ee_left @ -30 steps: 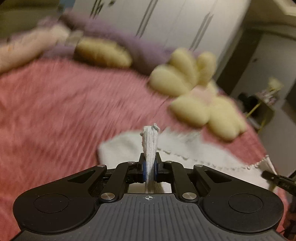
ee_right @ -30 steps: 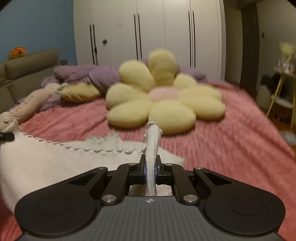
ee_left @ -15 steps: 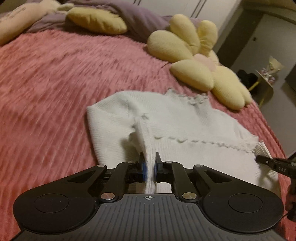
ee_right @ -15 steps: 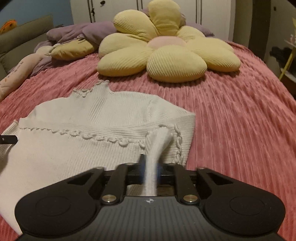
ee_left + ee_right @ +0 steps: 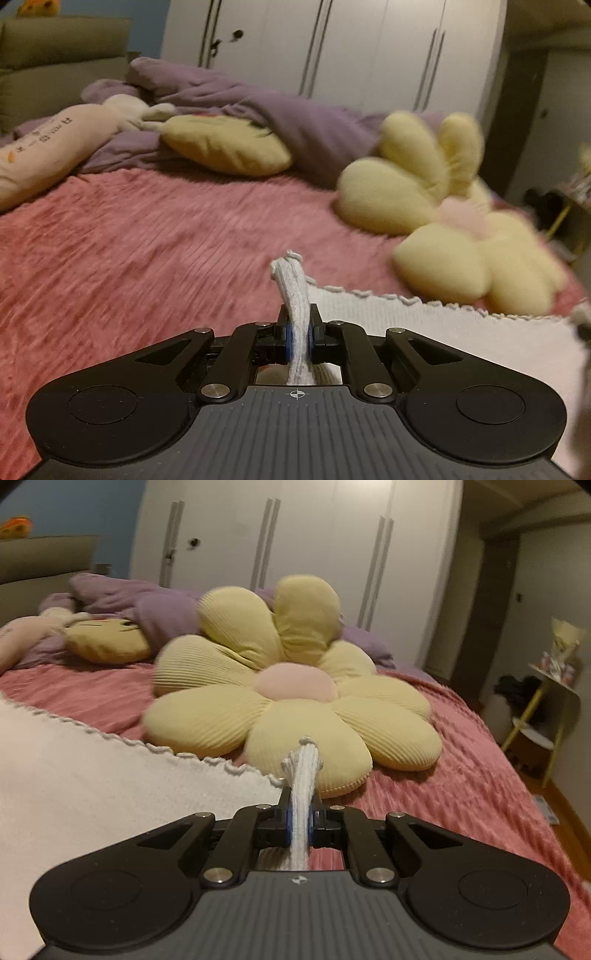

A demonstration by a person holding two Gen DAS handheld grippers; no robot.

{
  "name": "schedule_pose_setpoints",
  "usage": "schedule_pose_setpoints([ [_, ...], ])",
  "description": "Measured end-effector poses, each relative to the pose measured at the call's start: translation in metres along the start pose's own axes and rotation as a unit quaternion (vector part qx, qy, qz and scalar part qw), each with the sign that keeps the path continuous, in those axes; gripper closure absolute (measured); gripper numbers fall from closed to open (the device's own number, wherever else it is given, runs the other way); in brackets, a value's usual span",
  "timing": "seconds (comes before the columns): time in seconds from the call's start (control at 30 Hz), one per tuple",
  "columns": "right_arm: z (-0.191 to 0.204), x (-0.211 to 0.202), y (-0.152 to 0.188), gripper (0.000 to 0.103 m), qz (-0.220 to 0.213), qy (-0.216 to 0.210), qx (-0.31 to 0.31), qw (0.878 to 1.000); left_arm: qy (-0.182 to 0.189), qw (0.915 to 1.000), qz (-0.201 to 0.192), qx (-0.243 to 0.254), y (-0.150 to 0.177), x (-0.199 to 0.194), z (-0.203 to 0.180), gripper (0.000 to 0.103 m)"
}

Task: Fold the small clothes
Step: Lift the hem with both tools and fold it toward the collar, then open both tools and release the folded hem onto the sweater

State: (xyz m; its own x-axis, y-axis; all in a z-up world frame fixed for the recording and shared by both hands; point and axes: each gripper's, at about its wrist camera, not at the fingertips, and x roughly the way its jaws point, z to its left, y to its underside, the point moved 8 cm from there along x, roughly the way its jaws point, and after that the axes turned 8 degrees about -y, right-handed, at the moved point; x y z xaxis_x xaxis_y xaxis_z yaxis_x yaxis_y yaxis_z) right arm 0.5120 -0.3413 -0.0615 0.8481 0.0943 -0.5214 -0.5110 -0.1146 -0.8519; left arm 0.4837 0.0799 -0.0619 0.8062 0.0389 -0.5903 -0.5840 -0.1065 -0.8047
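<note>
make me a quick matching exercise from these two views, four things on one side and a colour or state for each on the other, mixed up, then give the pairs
Things:
1. white knit top
2. flower cushion
3. bedspread
4. duvet

Colour or state:
A. purple, bunched up at the far end of the bed
B. pinched in both grippers
C. yellow petals, pale pink middle
D. pink, ribbed

Pairs: 1-B, 2-C, 3-D, 4-A

The left gripper and the right gripper each clamp a fold of the top's edge.

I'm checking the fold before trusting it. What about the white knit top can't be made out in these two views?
- Left wrist view: the white knit top below the left gripper is hidden by its black body.
- Right wrist view: the top runs off the left edge; the right gripper covers its near part.
- Whether it is folded: unclear.
</note>
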Motion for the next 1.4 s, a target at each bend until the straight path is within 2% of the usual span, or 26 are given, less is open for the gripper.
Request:
schedule_pose_setpoints([
  [0.17, 0.0, 0.045, 0.025, 0.096, 0.029, 0.023, 0.019, 0.999, -0.048, 0.9977, 0.042, 0.023, 0.043, 0.041, -0.008, 0.091],
  [0.3, 0.002, 0.059, 0.047, 0.095, 0.037, 0.033, 0.018, 0.999, -0.059, 0.9975, 0.025, 0.031, 0.058, 0.045, -0.011, 0.087],
  [0.47, -0.003, 0.069, 0.065, 0.073, 0.038, 0.053, 0.023, 0.998, -0.069, 0.9961, 0.014, 0.053, 0.063, 0.048, -0.016, 0.081],
  [0.53, -0.007, 0.072, 0.066, 0.057, 0.041, 0.066, 0.028, 0.997, -0.079, 0.9956, 0.018, 0.047, 0.062, 0.049, -0.013, 0.062],
  [0.6, -0.011, 0.074, 0.065, 0.045, 0.044, 0.078, 0.03, 0.996, -0.102, 0.9937, 0.037, 0.029, 0.062, 0.05, -0.001, 0.022],
  [0.63, -0.014, 0.072, 0.065, 0.037, 0.045, 0.08, 0.032, 0.995, -0.104, 0.9932, 0.05, 0.016, 0.061, 0.049, 0.006, 0.018],
  [0.7, -0.02, 0.065, 0.063, 0.029, 0.037, 0.074, 0.047, 0.995, -0.087, 0.994, 0.066, -0.009, 0.06, 0.039, 0.017, 0.017],
  [0.8, -0.025, 0.034, 0.056, 0.029, 0.0, 0.071, 0.062, 0.996, -0.072, 0.9947, 0.07, -0.021, 0.063, 0.012, 0.022, 0.017],
  [0.9, -0.006, 0.0, 0.051, 0.029, -0.032, 0.028, 0.061, 0.997, -0.042, 0.9978, 0.041, -0.032, 0.065, -0.031, 0.011, 0.017],
  [0.97, 0.02, -0.017, 0.049, 0.031, -0.044, -0.022, 0.055, 0.997, -0.014, 0.9986, 0.022, -0.046, 0.067, -0.05, -0.002, 0.012],
  [1.03, 0.054, -0.028, 0.051, 0.046, -0.045, -0.081, 0.041, 0.995, 0.011, 0.9986, 0.038, -0.034, 0.078, -0.049, -0.021, 0.011],
  [1.07, 0.067, -0.029, 0.052, 0.05, -0.041, -0.102, 0.034, 0.993, 0.009, 0.9984, 0.051, -0.021, 0.085, -0.042, -0.027, 0.013],
  [1.13, 0.093, -0.028, 0.059, 0.067, -0.02, -0.131, 0.013, 0.991, -0.007, 0.9977, 0.068, 0.001, 0.1, -0.028, -0.031, 0.014],
  [1.2, 0.107, -0.021, 0.073, 0.068, 0.005, -0.134, -0.021, 0.991, -0.009, 0.9983, 0.052, 0.026, 0.106, -0.024, -0.027, 0.012],
  [1.23, 0.107, -0.018, 0.08, 0.068, 0.019, -0.125, -0.038, 0.991, -0.004, 0.9986, 0.049, 0.021, 0.106, -0.026, -0.021, 0.013],
  [1.3, 0.091, -0.013, 0.095, 0.068, 0.036, -0.103, -0.049, 0.993, -0.001, 0.9987, 0.051, 0.001, 0.104, -0.033, -0.006, 0.025],
  [1.33, 0.078, -0.015, 0.099, 0.068, 0.036, -0.098, -0.037, 0.994, -0.003, 0.9986, 0.053, -0.001, 0.104, -0.035, 0.001, 0.025],
  [1.37, 0.065, -0.018, 0.103, 0.068, 0.039, -0.092, -0.024, 0.995, -0.022, 0.9981, 0.058, 0.0, 0.105, -0.036, 0.01, 0.018],
  [1.4, 0.052, -0.021, 0.106, 0.069, 0.041, -0.089, -0.01, 0.995, -0.045, 0.9967, 0.068, -0.006, 0.107, -0.037, 0.023, 0.017],
])
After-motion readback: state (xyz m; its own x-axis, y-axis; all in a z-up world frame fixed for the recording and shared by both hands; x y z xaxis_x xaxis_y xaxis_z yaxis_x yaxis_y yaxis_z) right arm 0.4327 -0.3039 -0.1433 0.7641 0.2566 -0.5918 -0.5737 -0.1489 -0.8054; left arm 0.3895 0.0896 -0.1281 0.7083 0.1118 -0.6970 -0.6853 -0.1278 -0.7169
